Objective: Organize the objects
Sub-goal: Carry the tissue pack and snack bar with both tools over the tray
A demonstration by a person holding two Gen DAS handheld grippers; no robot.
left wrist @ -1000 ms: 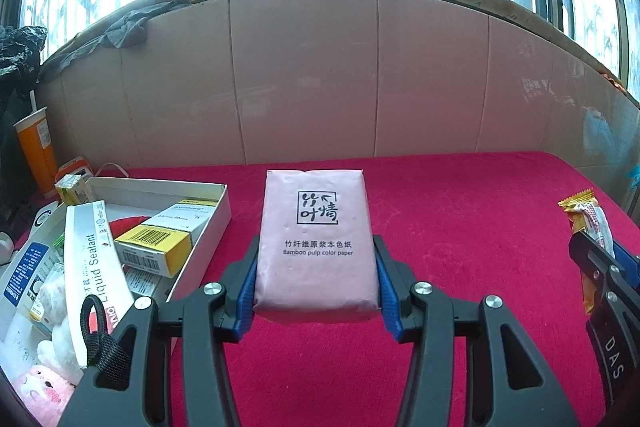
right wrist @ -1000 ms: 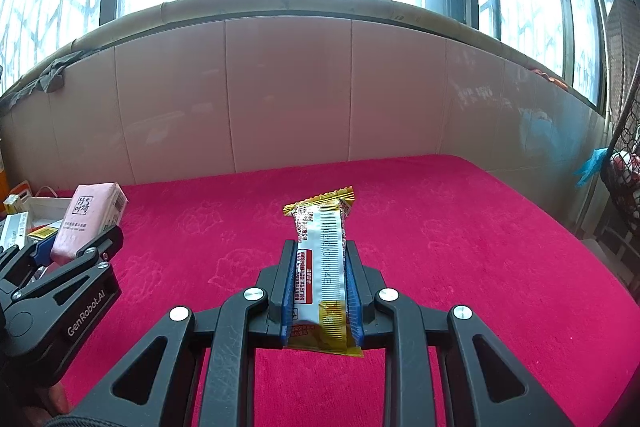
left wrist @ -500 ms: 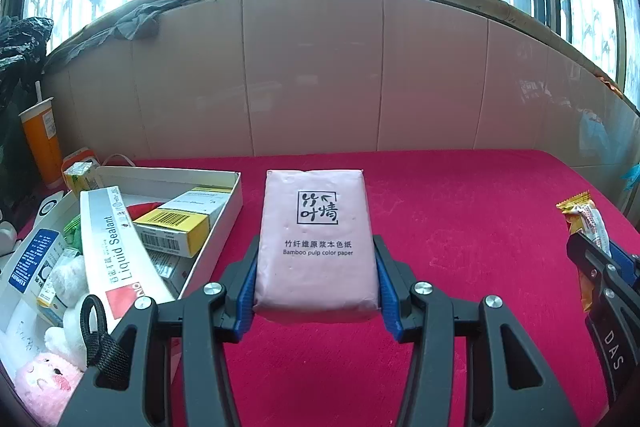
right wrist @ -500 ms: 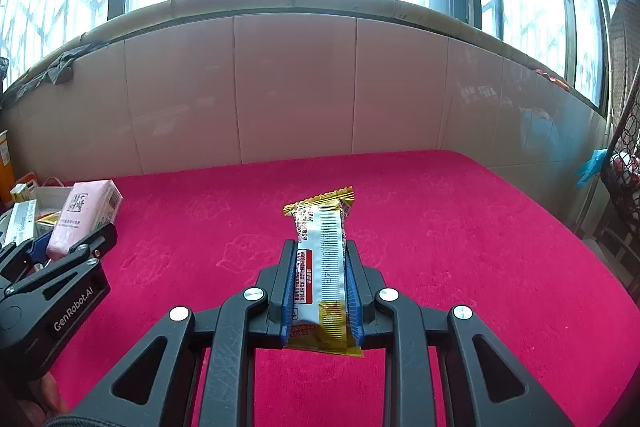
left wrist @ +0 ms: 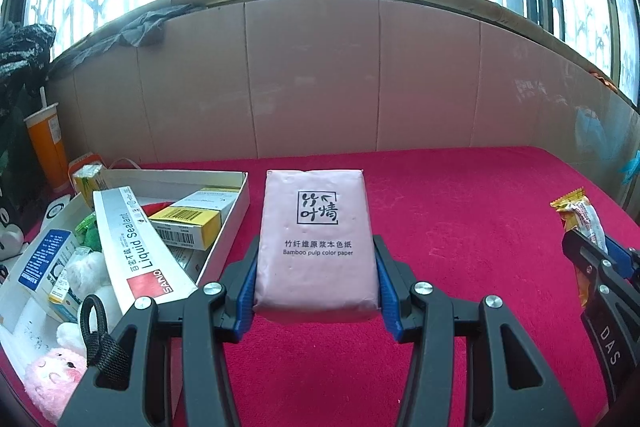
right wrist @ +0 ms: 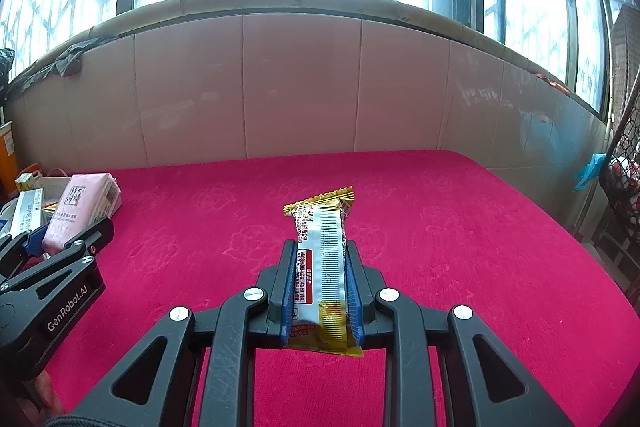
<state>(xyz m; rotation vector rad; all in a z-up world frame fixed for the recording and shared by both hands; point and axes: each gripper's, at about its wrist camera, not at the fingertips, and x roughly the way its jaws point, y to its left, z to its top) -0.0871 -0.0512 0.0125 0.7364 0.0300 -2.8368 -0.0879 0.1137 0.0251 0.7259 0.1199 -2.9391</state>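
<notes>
The left tool [left wrist: 316, 291] grips a pink tissue pack [left wrist: 316, 239] by its long sides, held above the red cloth [left wrist: 460, 219]. At its nine o'clock a white box [left wrist: 236, 203] holds a sealant carton [left wrist: 136, 247] and a yellow carton [left wrist: 188, 227]. The right tool [right wrist: 320, 291] is clamped on a snack bar [right wrist: 322, 255], its gold end pointing to twelve o'clock.
</notes>
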